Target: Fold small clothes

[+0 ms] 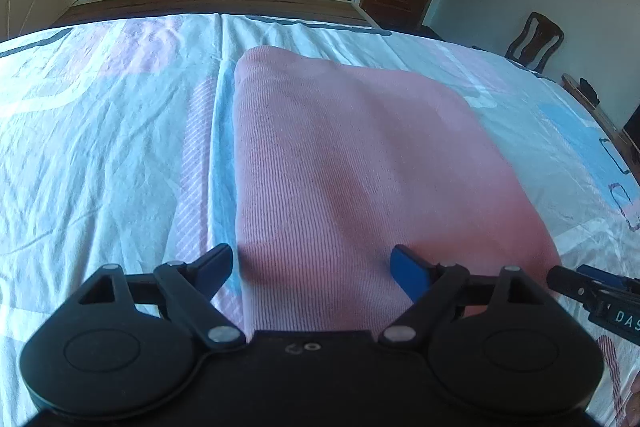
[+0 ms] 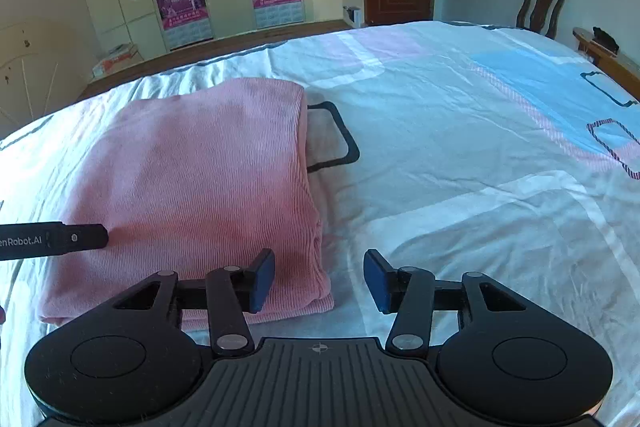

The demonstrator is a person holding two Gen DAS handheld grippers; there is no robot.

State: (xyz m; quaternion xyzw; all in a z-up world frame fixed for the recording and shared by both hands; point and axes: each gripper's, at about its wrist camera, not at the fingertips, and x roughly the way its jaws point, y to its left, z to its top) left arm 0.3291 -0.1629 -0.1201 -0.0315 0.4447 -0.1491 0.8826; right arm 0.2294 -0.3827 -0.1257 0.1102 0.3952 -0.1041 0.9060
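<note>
Left wrist view: the left gripper (image 1: 312, 269) hovers with its jaws spread wide and nothing between them, straddling the near left edge of the pink garment (image 1: 360, 163), a placing that suits taking that edge or pressing it flat. The garment lies as a tidy rectangle of doubled layers on the bed sheet (image 1: 100, 147), toward the middle of the bed and well short of its far edge, so the folding looks close to done. In the right wrist view the right gripper (image 2: 319, 281) is likewise parted and empty, poised just off the garment's near right corner, where the stacked hems show. The two tools sit at opposite ends of the near edge, probably to lift both corners together for one more fold.
</note>
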